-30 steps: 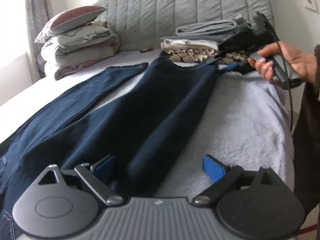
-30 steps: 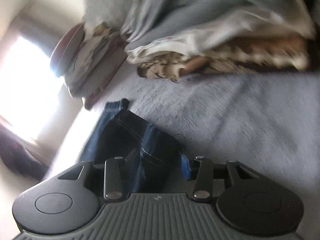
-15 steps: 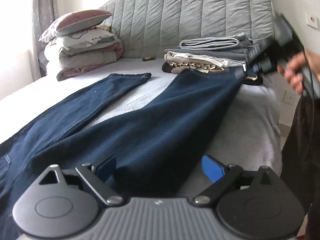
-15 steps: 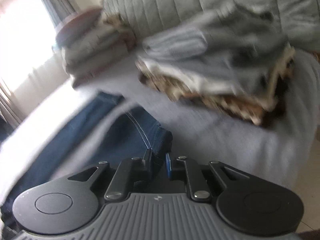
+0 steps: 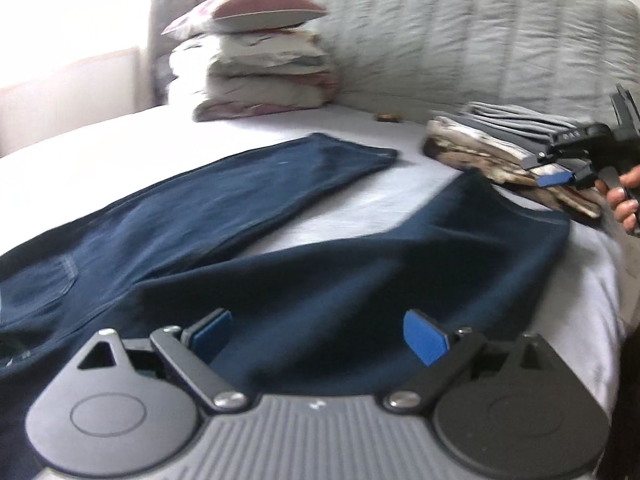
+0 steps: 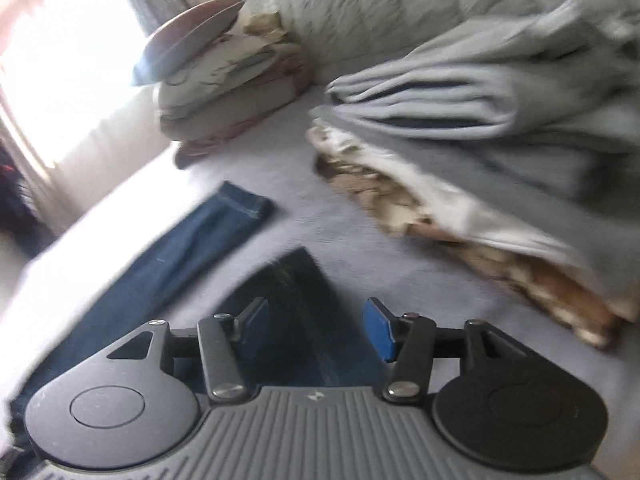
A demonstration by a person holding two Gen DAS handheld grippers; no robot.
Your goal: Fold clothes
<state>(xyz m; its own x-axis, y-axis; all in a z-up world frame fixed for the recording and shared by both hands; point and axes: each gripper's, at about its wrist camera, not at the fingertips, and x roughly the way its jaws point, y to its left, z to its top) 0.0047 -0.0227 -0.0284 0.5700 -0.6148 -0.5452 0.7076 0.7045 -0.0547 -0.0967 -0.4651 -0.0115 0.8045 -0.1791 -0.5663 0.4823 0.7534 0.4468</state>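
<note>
Half a second ago the right tongs [image 6: 316, 326] were pinching the hem of one jeans leg; now they are standing wide apart with nothing between the pads, and the leg is lying released on the bed [image 5: 100, 152]. The left tongs [image 5: 318, 336] are also gaping wide, hovering low over dark denim without gripping it. Pale lilac-white bedding is covering the mattress, and a quilted grey headboard [image 5: 460, 28] is curving behind it, with bright window light washing in from the left. The navy jeans [image 5: 240, 216] are lying spread across the bed, legs splayed in a V toward the headboard, a stitched back pocket showing at the left. The far leg is lying flat with its hem squared; the near leg is rumpling slightly at its end beside the edge of the bed. Stacked pillows [image 5: 256, 60] are sitting by the window corner, a maroon one on top. A pile of folded clothes [image 6: 480, 136], soft grey over a mottled brown print, is resting near the headboard.
</note>
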